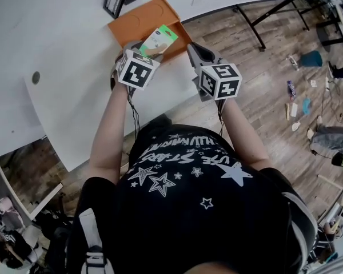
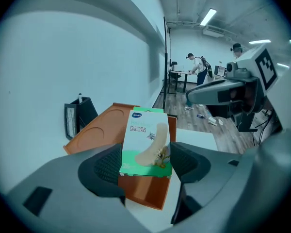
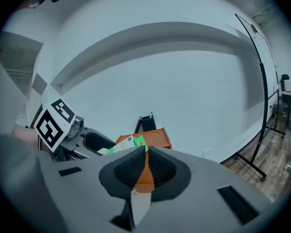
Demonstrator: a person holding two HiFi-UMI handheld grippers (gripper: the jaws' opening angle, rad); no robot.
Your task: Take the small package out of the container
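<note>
The small package (image 2: 145,140), a green and white carton, is held upright between the two ribbed pads (image 2: 104,166) of the left gripper (image 2: 144,165), which are closed against its sides. Just beyond and below these jaws the orange container (image 2: 106,127) is seen lying on the white table (image 1: 63,67), and the package is carried over the container's nearer end; whether its lower edge touches the container cannot be told. A black holder (image 2: 77,115) is stood on the table beyond the far left corner of the container, well ahead of the left gripper. The jaws of the right gripper (image 3: 144,166) are drawn together to a narrow slit and nothing is clasped between them; only a strip of the orange container is seen through the slit, ahead of the tips. This gripper is held to the right of the left gripper and just beside the container's right corner.
</note>
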